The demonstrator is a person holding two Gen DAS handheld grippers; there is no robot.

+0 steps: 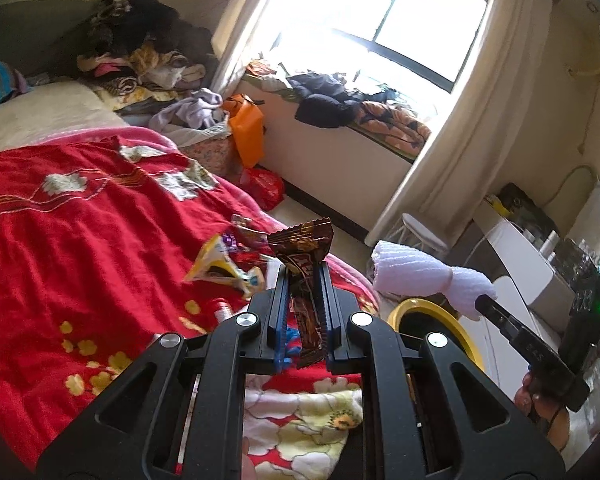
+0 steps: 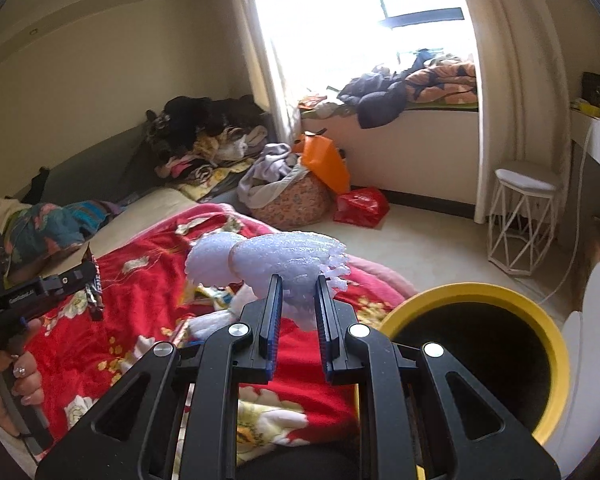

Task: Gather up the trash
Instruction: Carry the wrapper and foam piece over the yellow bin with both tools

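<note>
Carrying two catches toward the yellow-rimmed bin (image 2: pixel 476 292), we judge the drop-off is the step in hand. Our left gripper (image 1: pixel 305 280) pinches a brown candy wrapper (image 1: pixel 302 248); our right gripper (image 2: pixel 297 292) is clamped on a crumpled white foam net (image 2: pixel 276 256). Next we must bring each over the bin's mouth (just beside the bed) and let go. More wrappers (image 1: pixel 220 266) lie on the red floral blanket (image 1: pixel 80 220); clothes clutter the sunlit window ledge (image 1: pixel 340 104).

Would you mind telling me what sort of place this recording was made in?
Most likely a lived-in bedroom: a bed under a red floral blanket, clothes heaped on the window ledge, and a yellow-rimmed bin beside the bed.
</note>
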